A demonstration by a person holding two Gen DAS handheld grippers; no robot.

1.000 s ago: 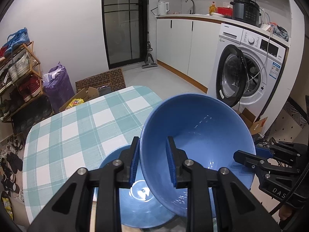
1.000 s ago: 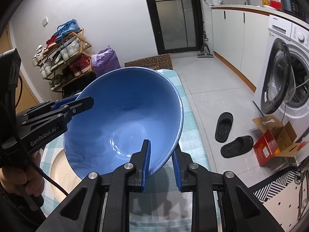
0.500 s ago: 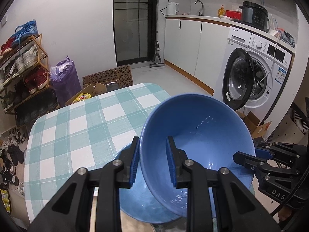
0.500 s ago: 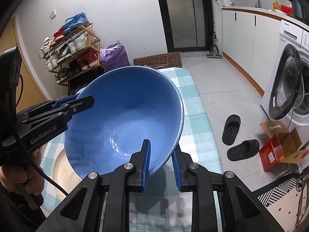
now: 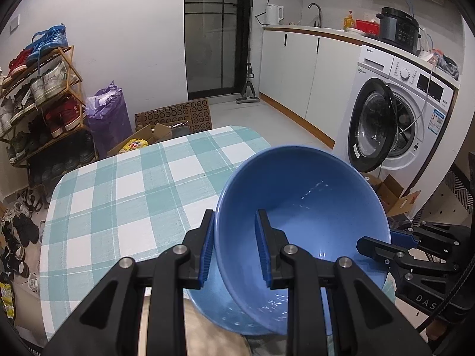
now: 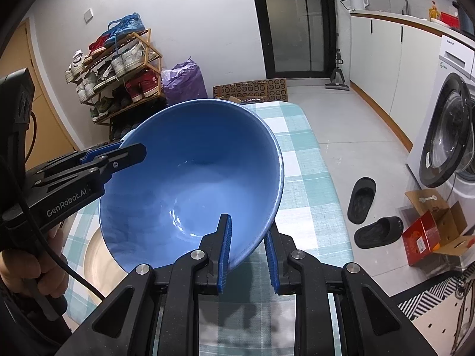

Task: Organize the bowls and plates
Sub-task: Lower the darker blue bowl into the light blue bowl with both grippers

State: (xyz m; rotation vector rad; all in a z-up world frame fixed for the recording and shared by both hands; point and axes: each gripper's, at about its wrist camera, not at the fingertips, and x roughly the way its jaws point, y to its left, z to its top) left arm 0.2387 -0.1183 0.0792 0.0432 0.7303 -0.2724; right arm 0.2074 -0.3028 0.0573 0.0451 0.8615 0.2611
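Blue glossy ceramic bowl, left wrist view: I see its rim wall pinched between my left gripper pads, one pad outside, one inside. Bowl tilted, mouth facing the camera, held above the teal-and-white checked tablecloth table. A second blue bowl sits beneath it, mostly hidden, over a beige round plate at the near edge. My right gripper clamps the opposite rim.

Right wrist view: same bowl, my right gripper closed on its near rim, wall between the blue pads. Left gripper grips the far left rim; a hand holds its handle. Interior smooth, wet-looking highlights, uniform blue. Bowl hangs over the table, with the beige plate under its left part.
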